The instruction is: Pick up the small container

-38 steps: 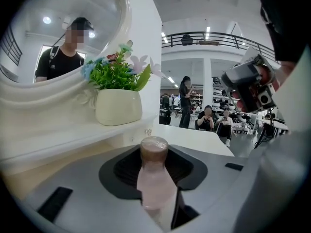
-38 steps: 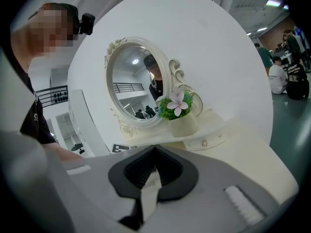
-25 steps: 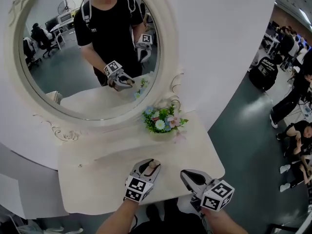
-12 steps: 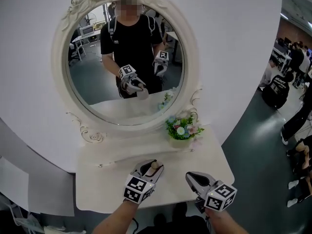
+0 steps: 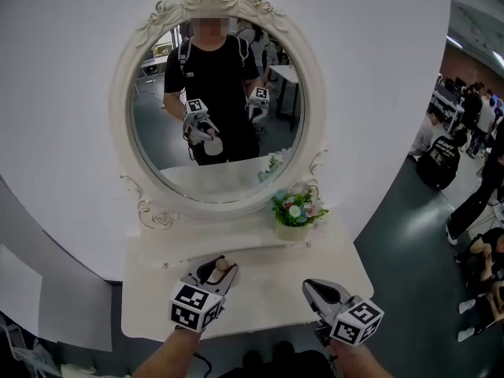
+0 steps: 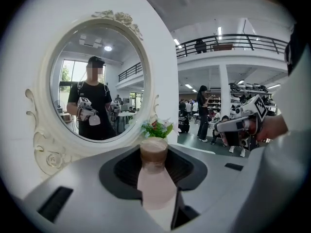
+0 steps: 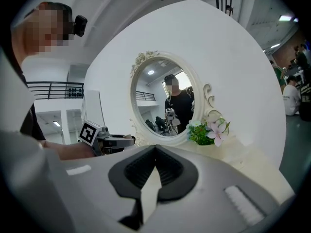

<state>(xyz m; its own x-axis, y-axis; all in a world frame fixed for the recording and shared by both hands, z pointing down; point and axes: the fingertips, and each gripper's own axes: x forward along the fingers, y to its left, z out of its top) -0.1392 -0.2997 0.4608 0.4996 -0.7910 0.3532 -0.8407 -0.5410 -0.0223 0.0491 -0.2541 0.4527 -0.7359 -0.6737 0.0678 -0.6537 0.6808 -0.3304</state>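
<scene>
The small container is a pale pink bottle with a brown cap. My left gripper is shut on it and holds it above the white vanity table. In the left gripper view the container stands upright between the dark pads, cap pointing away. The mirror reflects the held bottle off the tabletop. My right gripper hovers over the table's right front, shut with nothing in it; its fingertips meet.
A pot of artificial flowers stands at the back right of the table, under the ornate oval mirror frame. The curved white wall rises behind it. People sit and stand on the grey floor to the right.
My left gripper has moved left with the container, and in the mirror it sits higher above the table. The head view has tilted up. The right gripper has stayed in place.
</scene>
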